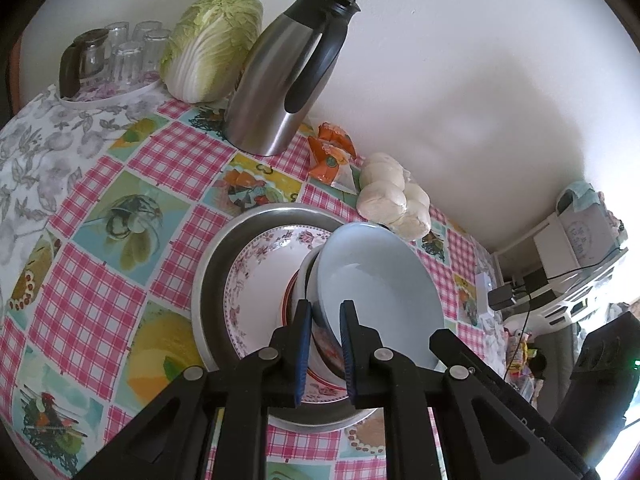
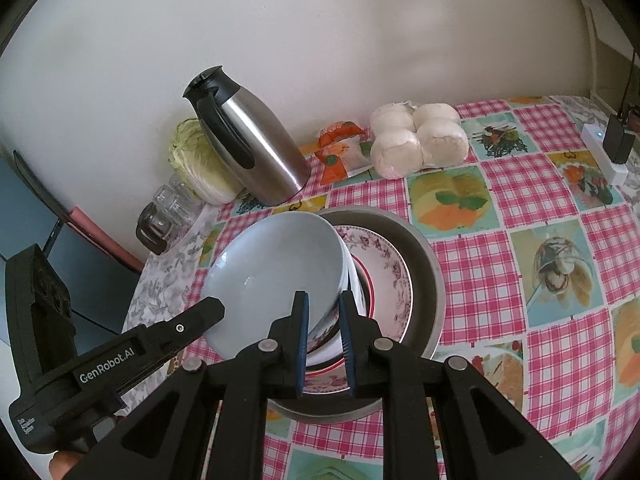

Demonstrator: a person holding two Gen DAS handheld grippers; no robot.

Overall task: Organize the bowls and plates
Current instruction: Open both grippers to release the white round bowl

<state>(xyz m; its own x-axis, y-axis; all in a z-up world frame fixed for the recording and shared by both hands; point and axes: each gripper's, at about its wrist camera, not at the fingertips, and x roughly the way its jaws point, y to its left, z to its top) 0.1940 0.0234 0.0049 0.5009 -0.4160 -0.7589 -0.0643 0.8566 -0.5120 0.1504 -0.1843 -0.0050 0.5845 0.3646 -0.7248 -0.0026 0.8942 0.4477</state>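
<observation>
A pale blue bowl point(image 1: 376, 280) point(image 2: 276, 276) is held tilted above a floral plate point(image 1: 260, 272) point(image 2: 384, 280) that lies in a round metal tray point(image 1: 212, 280) point(image 2: 428, 280). A red-rimmed dish point(image 1: 290, 292) point(image 2: 368, 284) sits under the bowl on the plate. My left gripper point(image 1: 326, 308) is shut on the bowl's near rim. My right gripper point(image 2: 324, 300) is shut on the bowl's opposite rim, its wall between the blue pads. The left gripper's body point(image 2: 112, 360) shows in the right wrist view, the right gripper's arm point(image 1: 480, 364) in the left wrist view.
A steel thermos jug point(image 1: 284, 76) point(image 2: 248, 140), a napa cabbage point(image 1: 212, 44) point(image 2: 196, 164), glasses on a tray point(image 1: 120, 56) point(image 2: 168, 208), an orange packet point(image 1: 332, 152) point(image 2: 340, 144) and bagged buns point(image 1: 392, 196) point(image 2: 416, 140) stand along the wall. The checked tablecloth point(image 1: 100, 208) point(image 2: 500, 272) covers the table.
</observation>
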